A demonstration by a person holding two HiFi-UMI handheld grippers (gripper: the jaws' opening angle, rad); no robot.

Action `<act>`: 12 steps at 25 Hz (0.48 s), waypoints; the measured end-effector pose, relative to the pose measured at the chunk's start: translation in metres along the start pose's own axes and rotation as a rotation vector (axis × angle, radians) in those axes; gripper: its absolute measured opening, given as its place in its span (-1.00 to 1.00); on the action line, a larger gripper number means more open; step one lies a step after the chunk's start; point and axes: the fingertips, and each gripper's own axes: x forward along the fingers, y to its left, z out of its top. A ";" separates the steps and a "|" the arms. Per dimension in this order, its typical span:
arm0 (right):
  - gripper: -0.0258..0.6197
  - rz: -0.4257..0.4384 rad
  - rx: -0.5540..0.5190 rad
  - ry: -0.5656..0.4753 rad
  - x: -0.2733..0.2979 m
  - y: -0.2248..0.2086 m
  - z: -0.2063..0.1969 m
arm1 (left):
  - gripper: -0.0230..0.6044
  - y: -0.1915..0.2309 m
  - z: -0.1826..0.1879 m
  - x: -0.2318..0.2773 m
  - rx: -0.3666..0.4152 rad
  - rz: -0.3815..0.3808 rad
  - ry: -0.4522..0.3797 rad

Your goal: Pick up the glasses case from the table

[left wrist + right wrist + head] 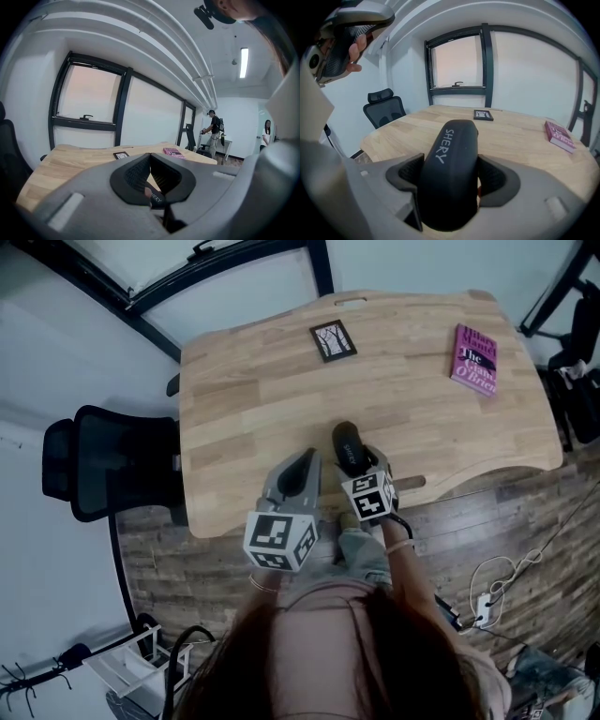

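Observation:
The glasses case [450,159] is a black, rounded hard case with white lettering. My right gripper [452,177] is shut on it, with one dark pad pressed against each side. In the head view the glasses case [347,444] sticks forward out of the right gripper [359,463] over the front part of the wooden table [244,409]. My left gripper [305,465] hovers just to its left, shut and holding nothing. In the left gripper view the left gripper [150,159] has its tips touching, and an end of the glasses case [156,199] shows beyond them.
A pink book [475,358] lies at the table's far right and a small framed picture [333,340] at its far middle. A black office chair [103,460] stands left of the table. Cables [492,592] lie on the floor at right. Two people [213,131] stand far off.

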 end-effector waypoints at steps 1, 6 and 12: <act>0.19 -0.004 -0.001 -0.005 -0.003 0.001 0.001 | -0.89 -0.001 0.000 -0.004 0.001 -0.001 -0.003; 0.19 -0.022 -0.008 -0.033 -0.020 0.007 0.004 | -0.89 -0.008 0.002 -0.023 0.008 -0.004 -0.022; 0.19 -0.043 -0.018 -0.074 -0.041 0.015 0.014 | -0.89 -0.013 0.006 -0.044 0.012 -0.010 -0.047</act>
